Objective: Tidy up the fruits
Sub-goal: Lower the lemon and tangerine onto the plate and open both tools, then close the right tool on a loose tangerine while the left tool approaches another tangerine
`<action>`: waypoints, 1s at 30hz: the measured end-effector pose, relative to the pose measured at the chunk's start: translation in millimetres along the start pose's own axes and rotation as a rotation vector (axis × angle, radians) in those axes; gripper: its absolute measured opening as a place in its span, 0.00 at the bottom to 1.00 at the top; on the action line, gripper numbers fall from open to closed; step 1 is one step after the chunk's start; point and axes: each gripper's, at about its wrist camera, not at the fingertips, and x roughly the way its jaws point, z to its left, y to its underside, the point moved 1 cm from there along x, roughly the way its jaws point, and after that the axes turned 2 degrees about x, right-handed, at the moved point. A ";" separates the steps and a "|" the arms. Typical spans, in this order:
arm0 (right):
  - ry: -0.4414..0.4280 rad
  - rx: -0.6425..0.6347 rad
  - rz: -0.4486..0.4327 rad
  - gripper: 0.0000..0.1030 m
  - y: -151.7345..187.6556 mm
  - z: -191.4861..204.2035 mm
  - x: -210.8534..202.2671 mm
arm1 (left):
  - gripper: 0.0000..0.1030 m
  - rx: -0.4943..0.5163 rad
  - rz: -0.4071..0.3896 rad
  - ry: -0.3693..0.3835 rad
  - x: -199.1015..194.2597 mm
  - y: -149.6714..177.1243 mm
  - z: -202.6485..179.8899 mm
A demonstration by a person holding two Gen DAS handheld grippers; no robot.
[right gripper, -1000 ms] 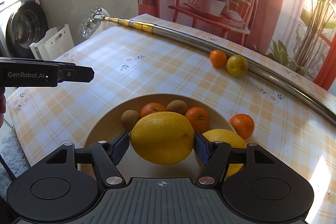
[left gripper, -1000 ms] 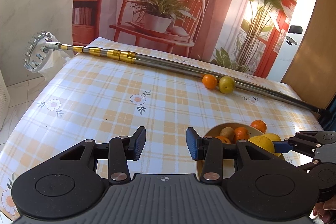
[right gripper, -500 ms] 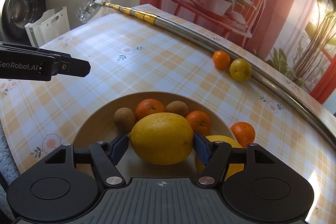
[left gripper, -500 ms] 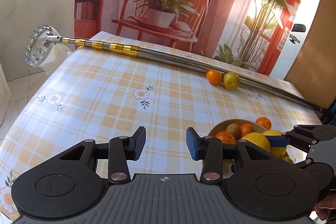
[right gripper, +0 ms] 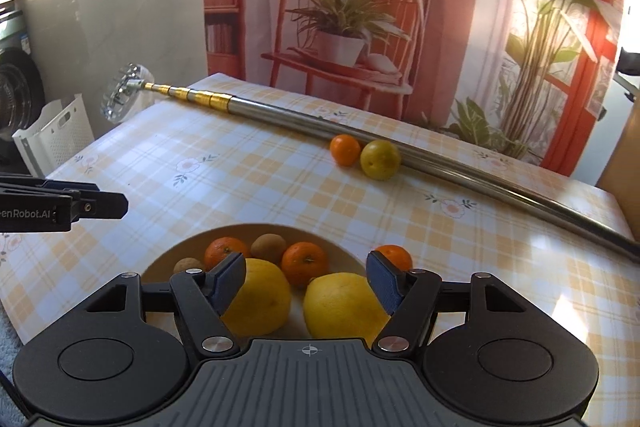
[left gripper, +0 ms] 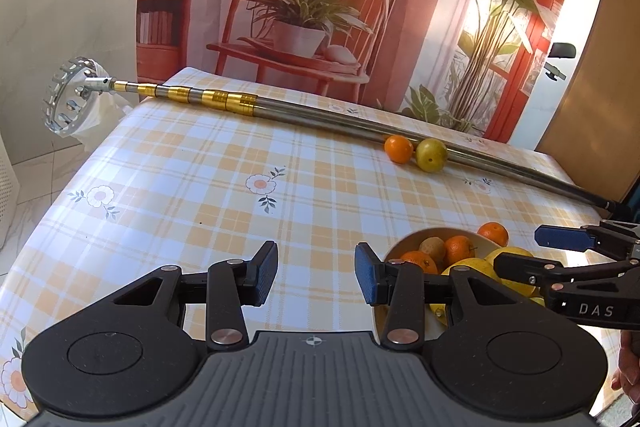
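Most fruit sits in the bowl [right gripper: 168, 259] beneath the wide, empty right gripper [right gripper: 306, 285]; an orange [right gripper: 345, 149] and yellow-green fruit [right gripper: 380, 159] lie well beyond it, another orange [right gripper: 394, 254] just beside it, left gripper [left gripper: 316, 275] wide, empty.

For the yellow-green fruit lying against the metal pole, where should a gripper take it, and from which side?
Grip the yellow-green fruit across its round middle, coming from above. The pole blocks its far side and the small orange touches one flank, so I would probably set one finger on the near face and one in the gap at the pole.
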 end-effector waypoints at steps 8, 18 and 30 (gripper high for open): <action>0.039 0.163 -0.040 0.61 4.5 -36.2 -14.6 | 0.43 0.024 -0.004 -0.004 -3.7 -1.1 -7.1; 0.073 0.245 -0.101 0.60 -5.0 -69.1 -31.9 | 0.43 0.028 -0.038 -0.006 -9.0 -18.6 -8.1; 0.075 0.286 -0.145 0.60 -23.0 -93.9 -20.8 | 0.45 0.056 -0.133 -0.020 -13.7 -83.7 1.7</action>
